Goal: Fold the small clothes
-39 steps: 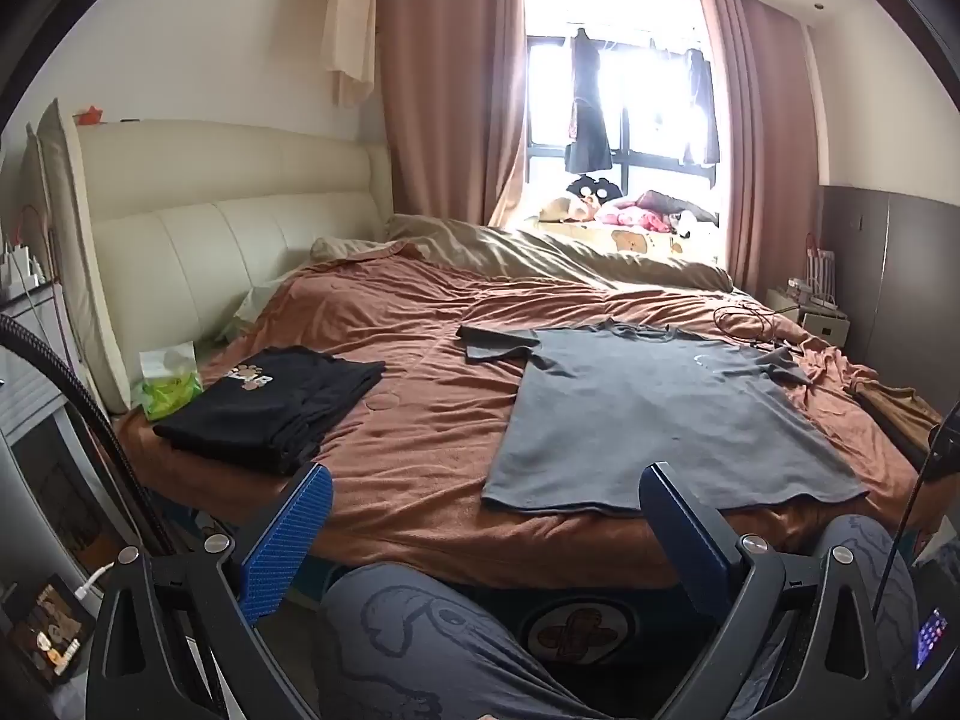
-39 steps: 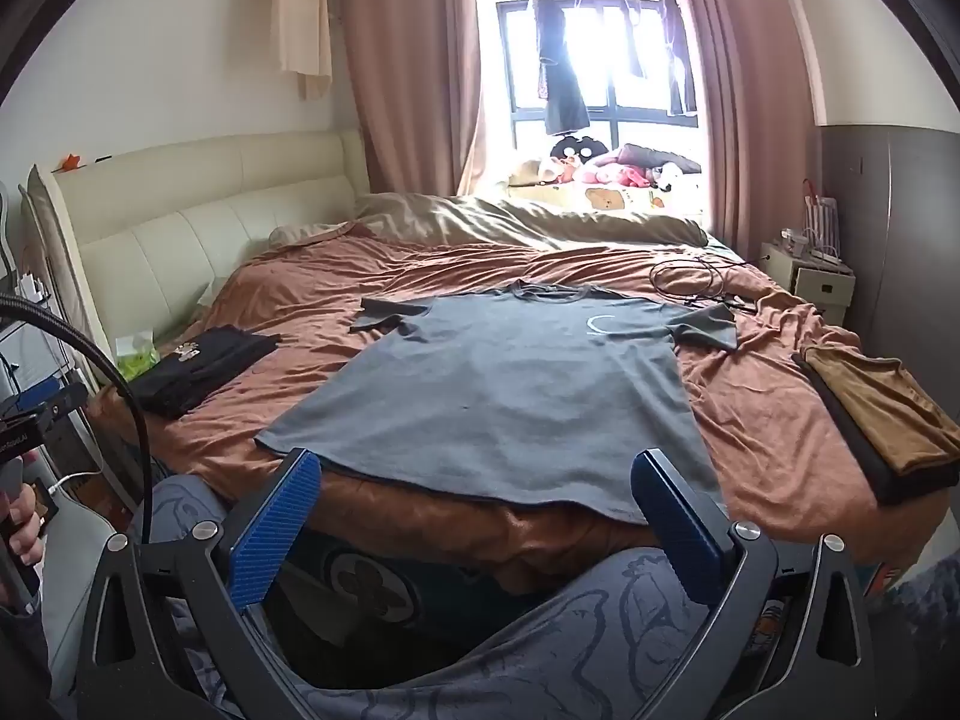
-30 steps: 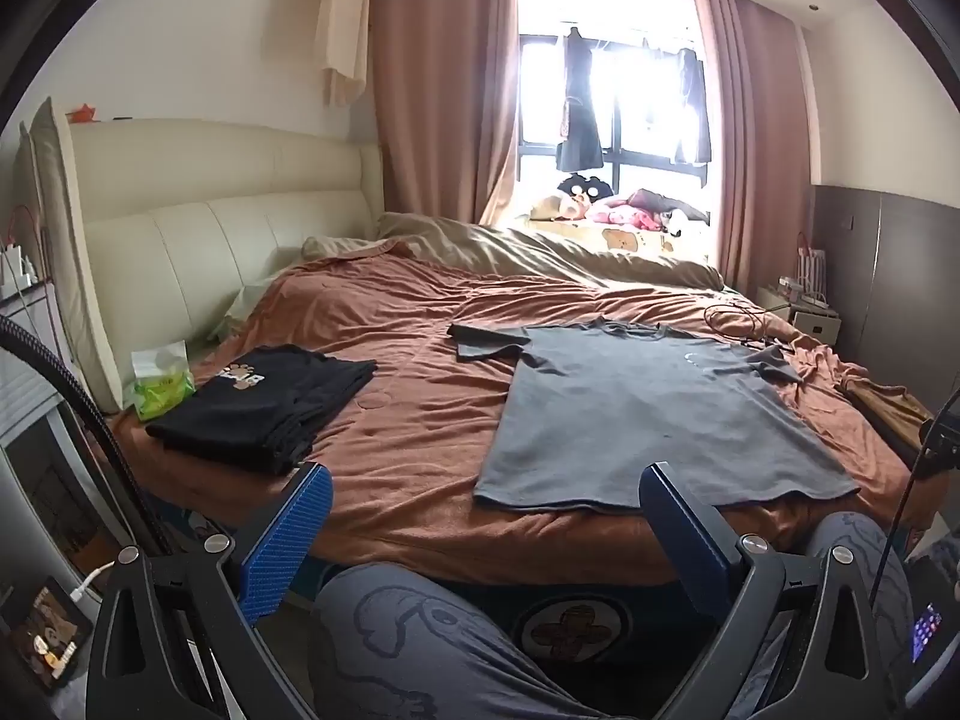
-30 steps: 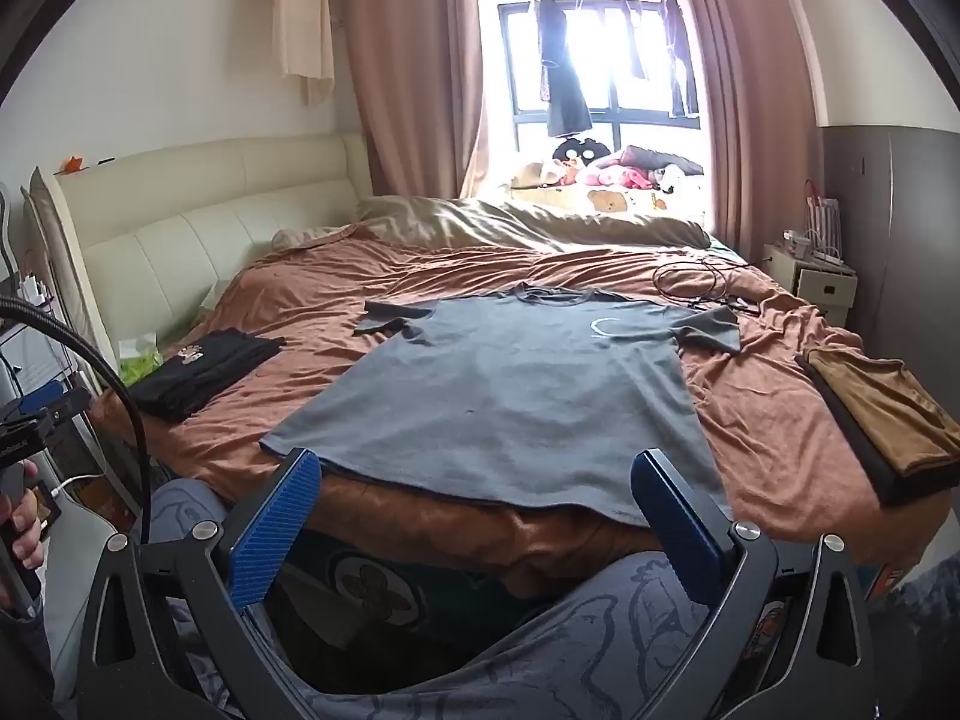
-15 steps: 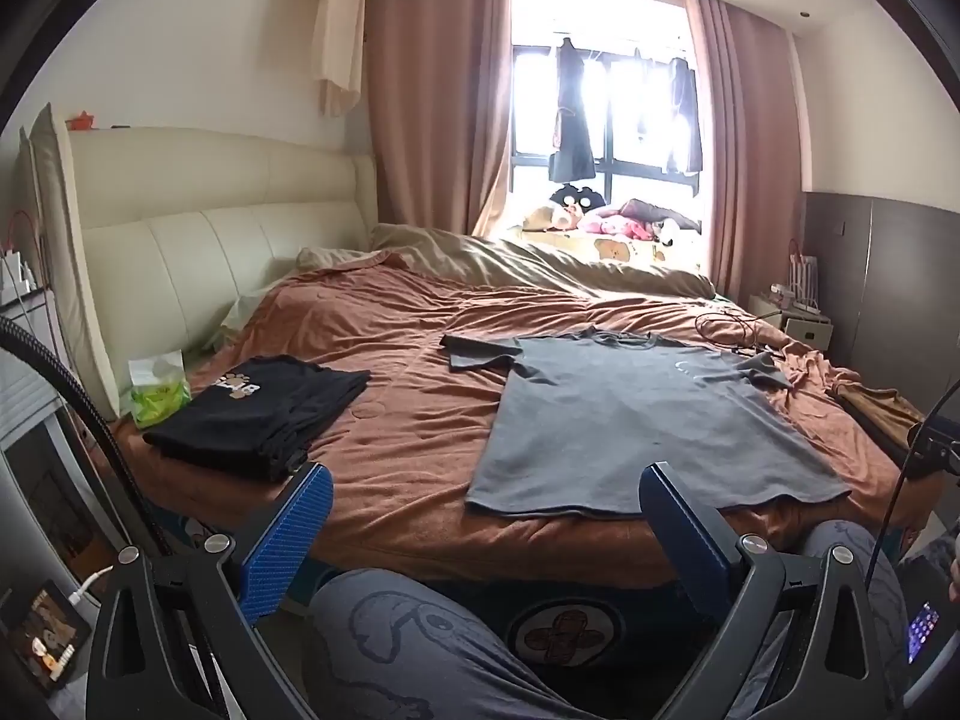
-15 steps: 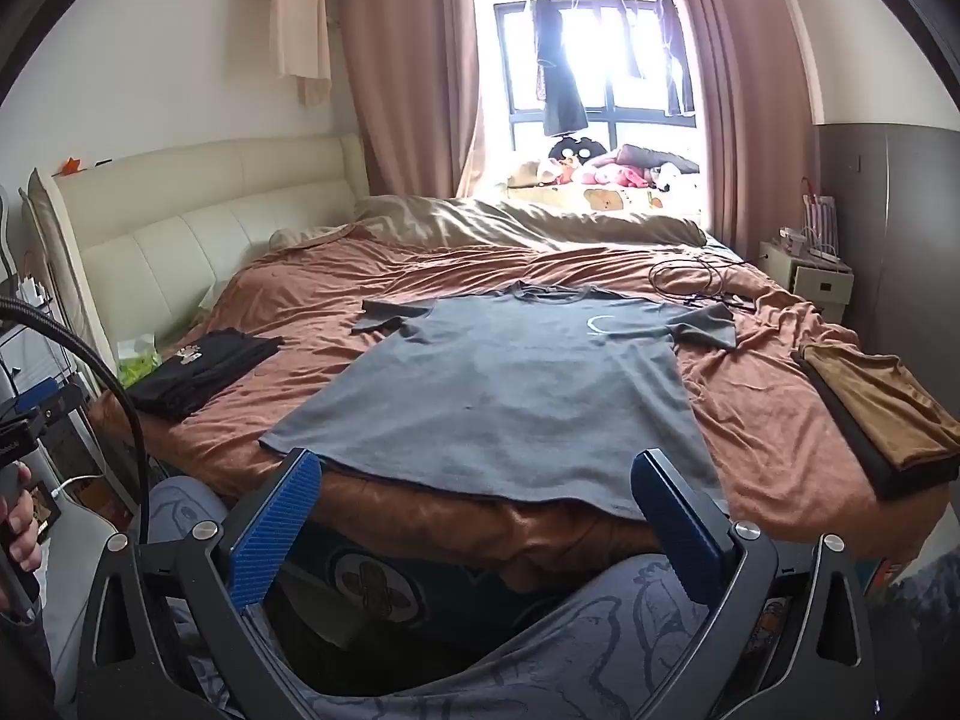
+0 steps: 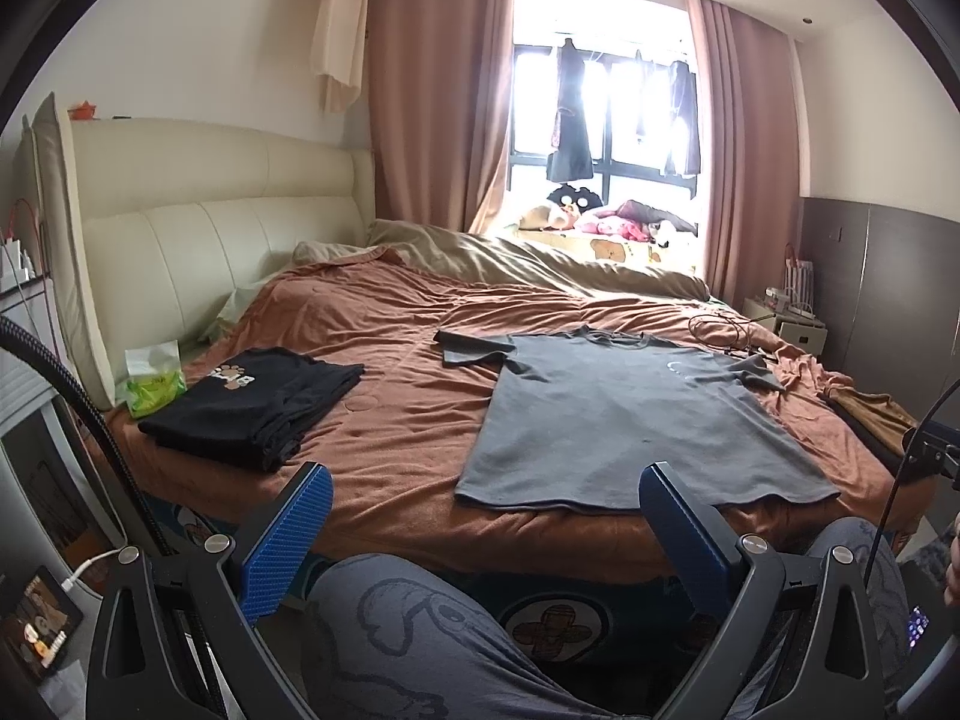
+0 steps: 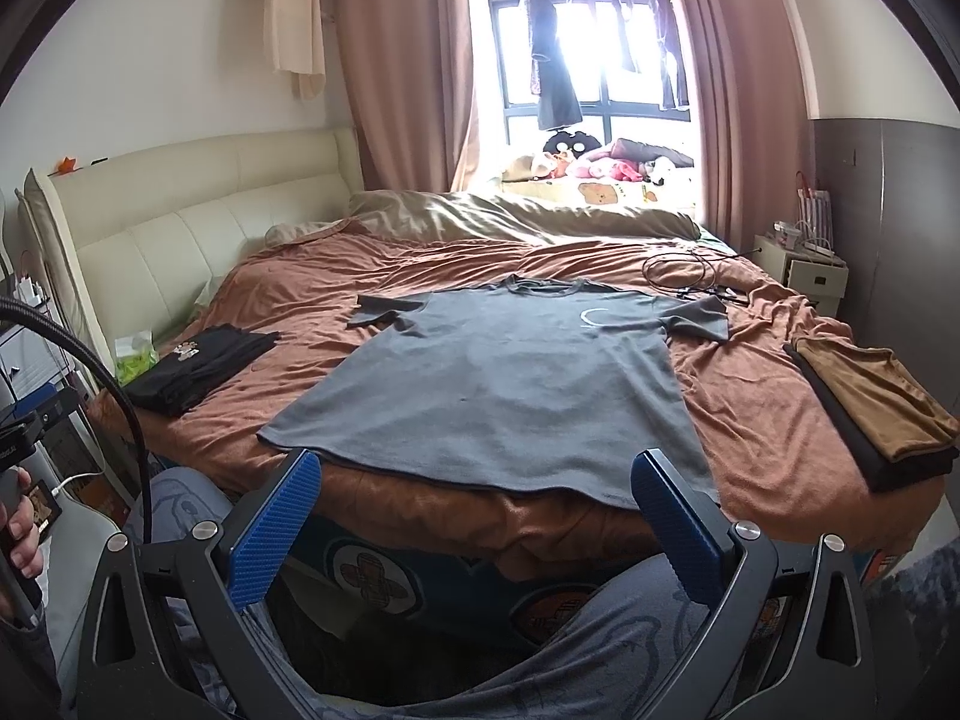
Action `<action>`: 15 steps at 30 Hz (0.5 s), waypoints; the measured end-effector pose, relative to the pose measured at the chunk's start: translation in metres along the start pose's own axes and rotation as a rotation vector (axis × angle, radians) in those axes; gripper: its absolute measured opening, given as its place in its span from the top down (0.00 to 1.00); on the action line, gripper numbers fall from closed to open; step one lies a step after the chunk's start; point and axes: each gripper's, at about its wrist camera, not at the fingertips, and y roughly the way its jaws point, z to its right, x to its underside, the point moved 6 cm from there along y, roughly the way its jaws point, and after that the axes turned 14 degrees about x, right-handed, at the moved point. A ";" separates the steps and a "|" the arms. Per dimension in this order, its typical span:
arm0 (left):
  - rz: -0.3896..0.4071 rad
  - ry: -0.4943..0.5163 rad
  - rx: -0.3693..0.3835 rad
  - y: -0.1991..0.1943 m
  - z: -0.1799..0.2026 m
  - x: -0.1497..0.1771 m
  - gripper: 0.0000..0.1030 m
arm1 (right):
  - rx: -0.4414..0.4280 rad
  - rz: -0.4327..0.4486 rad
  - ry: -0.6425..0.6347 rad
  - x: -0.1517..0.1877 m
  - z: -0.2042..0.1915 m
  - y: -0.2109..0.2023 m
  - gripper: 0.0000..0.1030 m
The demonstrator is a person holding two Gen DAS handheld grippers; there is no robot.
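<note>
Daylight is being thrown through a curtained window onto a wide bed covered by a rumpled rust-brown blanket [image 8: 456, 276], and it is on this bed that the work is being done. A dark grey short-sleeved cotton T-shirt [image 8: 510, 378] is being kept spread flat, face up, near the bed's near edge, collar toward the window, both sleeves out, hem just at the edge. A folded black garment with a small printed motif [image 7: 258, 402] is lying well apart to the shirt's left, and a folded tan garment stacked on a black one [image 8: 876, 414] is resting near the right edge.

The left gripper [image 7: 480, 516] is being held back from the bed above the person's patterned grey trouser leg [image 7: 408, 630], its blue-padded fingers spread wide with nothing between them. The right gripper [image 8: 474, 504] is likewise being held apart and empty, short of the hem.

Compared with the views of about a second ago, little is being altered: the left camera is being tilted slightly upward, and the shirt is lying as it was. No fold is judged to have been started on this shirt. The hem corners or the sleeves are judged to be the likely first grasp, with both claws needing to be brought forward.
</note>
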 end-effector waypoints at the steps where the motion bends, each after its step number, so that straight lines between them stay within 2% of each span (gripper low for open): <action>1: 0.000 -0.001 0.000 0.000 0.000 0.000 0.00 | -0.002 0.001 0.000 0.000 0.000 0.000 0.00; 15: -0.001 -0.015 0.007 -0.006 -0.004 0.004 0.00 | -0.009 0.000 -0.007 0.001 -0.004 -0.001 0.00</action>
